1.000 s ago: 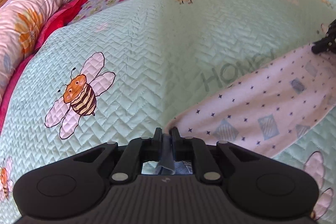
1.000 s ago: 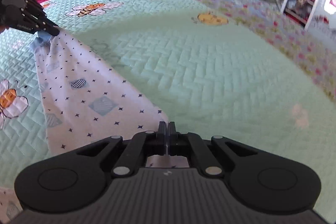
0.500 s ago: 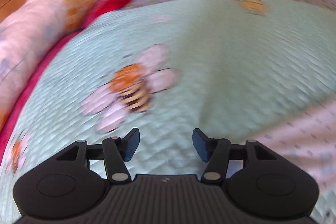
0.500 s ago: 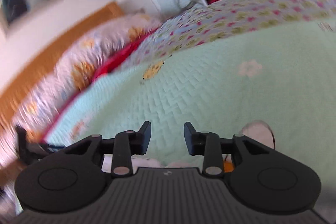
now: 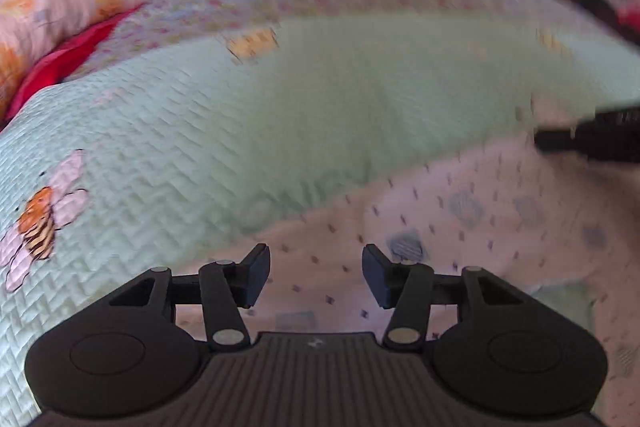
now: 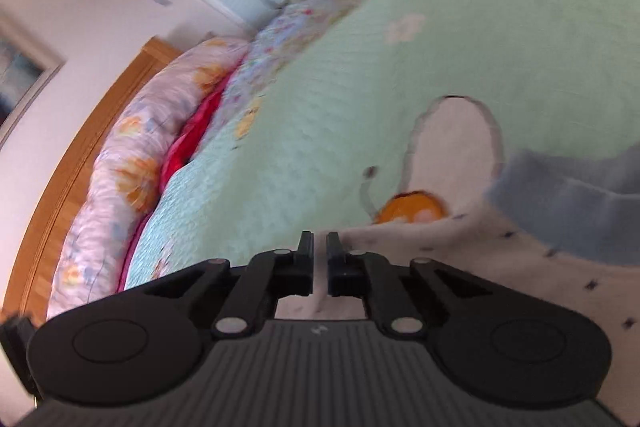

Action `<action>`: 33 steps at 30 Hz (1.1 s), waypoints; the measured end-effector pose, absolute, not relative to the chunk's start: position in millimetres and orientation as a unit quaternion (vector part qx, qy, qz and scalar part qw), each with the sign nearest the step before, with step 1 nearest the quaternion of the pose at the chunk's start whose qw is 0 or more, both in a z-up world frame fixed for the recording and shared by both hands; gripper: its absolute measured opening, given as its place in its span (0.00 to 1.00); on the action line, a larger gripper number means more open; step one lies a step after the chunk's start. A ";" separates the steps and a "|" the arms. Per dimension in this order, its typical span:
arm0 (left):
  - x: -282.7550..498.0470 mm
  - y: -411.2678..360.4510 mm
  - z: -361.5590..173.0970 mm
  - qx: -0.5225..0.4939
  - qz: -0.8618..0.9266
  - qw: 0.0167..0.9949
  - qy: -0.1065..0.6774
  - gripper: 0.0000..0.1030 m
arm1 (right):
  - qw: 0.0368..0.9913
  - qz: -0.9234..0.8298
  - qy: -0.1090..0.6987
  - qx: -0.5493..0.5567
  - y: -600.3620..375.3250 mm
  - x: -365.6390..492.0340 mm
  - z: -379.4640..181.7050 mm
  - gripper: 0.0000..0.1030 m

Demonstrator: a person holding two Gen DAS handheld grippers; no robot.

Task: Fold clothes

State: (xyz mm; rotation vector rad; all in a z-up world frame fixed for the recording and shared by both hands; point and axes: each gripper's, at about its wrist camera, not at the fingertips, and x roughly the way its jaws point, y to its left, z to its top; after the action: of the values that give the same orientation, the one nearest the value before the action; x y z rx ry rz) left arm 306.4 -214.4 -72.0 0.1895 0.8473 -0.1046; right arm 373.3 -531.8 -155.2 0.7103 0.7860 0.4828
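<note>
Only patterned garment (image 5: 472, 227) on quilt (image 5: 280, 115)

Two wrist cameras, both low over the bed, one level, one rolled.

Left wrist view looks down along its fingers (image 5: 256, 277) across the mint quilt (image 5: 248, 131) toward the shelves; right wrist view sits tilted sideways, close to the quilt (image 6: 460, 67), facing the headboard (image 6: 80, 163). Both share the pillow (image 5: 52, 11) and the star-print garment (image 5: 480, 227).
</note>
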 end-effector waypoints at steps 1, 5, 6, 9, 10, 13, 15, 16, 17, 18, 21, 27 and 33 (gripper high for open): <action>310.8 -216.9 -82.0 0.103 -0.041 0.902 0.417 0.59 | 0.836 0.234 0.377 0.323 -524.7 373.3 -156.4 0.08; 312.4 -196.7 -90.7 0.080 0.009 0.896 0.437 0.79 | 0.844 0.217 0.369 0.325 -520.2 380.3 -173.6 0.00; 309.5 -188.8 -90.0 0.068 0.016 0.895 0.440 0.79 | 0.846 0.210 0.368 0.325 -521.7 379.4 -169.5 0.00; 300.0 -174.6 -87.6 0.053 0.049 0.897 0.435 0.80 | 0.851 0.205 0.342 0.342 -539.2 360.4 -153.4 0.15; 296.8 -169.9 -86.8 0.048 0.060 0.898 0.433 0.80 | 0.850 0.206 0.332 0.354 -547.6 350.4 -149.0 0.22; 283.5 -163.3 -84.3 0.030 0.097 0.905 0.413 0.80 | 0.833 0.211 0.336 0.386 -567.6 317.9 -147.6 0.26; 272.8 -163.4 -83.6 0.017 0.116 0.910 0.399 0.70 | 0.825 0.211 0.359 0.381 -570.3 303.2 -155.8 0.28; 266.6 -167.2 -81.2 0.011 0.117 0.914 0.389 0.65 | 0.824 0.210 0.373 0.371 -568.3 298.4 -161.8 0.25; 261.4 -173.6 -77.4 0.002 0.104 0.918 0.382 0.61 | 0.829 0.208 0.372 0.363 -566.5 295.1 -163.7 0.18; 256.1 -180.0 -73.5 -0.008 0.092 0.922 0.375 0.61 | 0.833 0.205 0.371 0.356 -564.7 291.8 -165.6 0.17; 250.3 -208.8 -67.0 -0.036 0.005 0.929 0.369 0.61 | 0.836 0.212 0.361 0.356 -559.8 277.7 -156.4 0.21; 262.8 -250.3 -89.7 -0.003 -0.045 0.912 0.408 0.62 | 0.780 0.261 0.392 0.412 -542.1 229.4 -172.0 0.29; 230.9 -258.1 -75.4 -0.029 -0.115 0.906 0.405 0.59 | 0.791 0.261 0.372 0.409 -547.9 210.0 -160.7 0.35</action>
State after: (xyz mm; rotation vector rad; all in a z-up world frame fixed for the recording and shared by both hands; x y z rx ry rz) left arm 230.9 -258.1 -75.4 -0.0606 0.8368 -0.2377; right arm 210.0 -547.9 -160.7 0.8802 0.8016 0.5621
